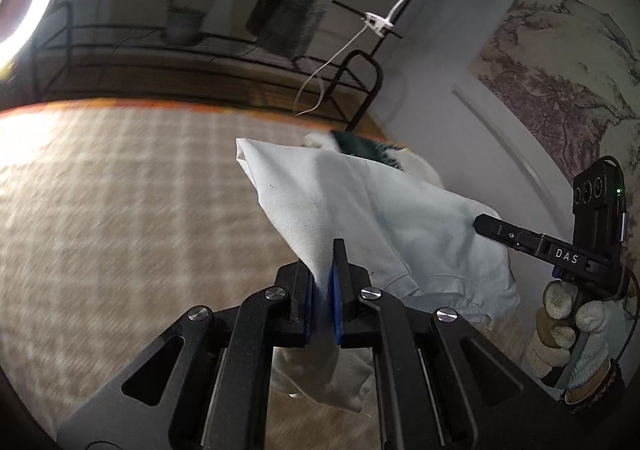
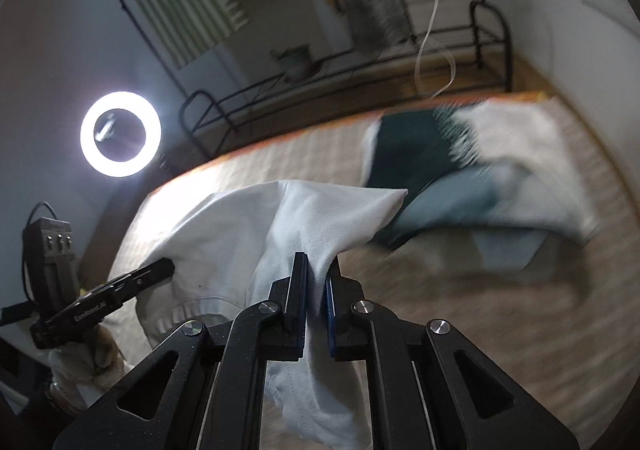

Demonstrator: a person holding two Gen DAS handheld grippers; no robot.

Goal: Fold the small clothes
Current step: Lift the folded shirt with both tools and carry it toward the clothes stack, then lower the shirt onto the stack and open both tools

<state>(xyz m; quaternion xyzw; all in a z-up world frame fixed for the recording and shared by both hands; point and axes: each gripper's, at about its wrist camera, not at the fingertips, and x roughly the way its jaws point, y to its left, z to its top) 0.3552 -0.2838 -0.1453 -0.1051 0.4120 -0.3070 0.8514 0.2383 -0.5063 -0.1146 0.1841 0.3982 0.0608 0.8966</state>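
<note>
Left gripper [image 1: 322, 282] and right gripper [image 2: 316, 290] each pinch the small white cotton garment [image 1: 360, 202] airborne; keep tension even, lower flat onto checked beige cloth [image 1: 120, 210].

I can't make out the checked cloth [image 1: 120, 210] on the table: its pattern smears into streaks in both wrist views. At the table's far right corner the pile of clothes [image 2: 460, 178] is blurred, so I can tell dark green, white and pale blue patches but not which garments they are. The white garment [image 1: 360, 210] hides part of that pile from the left wrist, and its lower folds vanish behind my left gripper [image 1: 322, 282]. From the right wrist, the garment's hem drops below my right gripper [image 2: 316, 286] and off the bottom edge.
</note>
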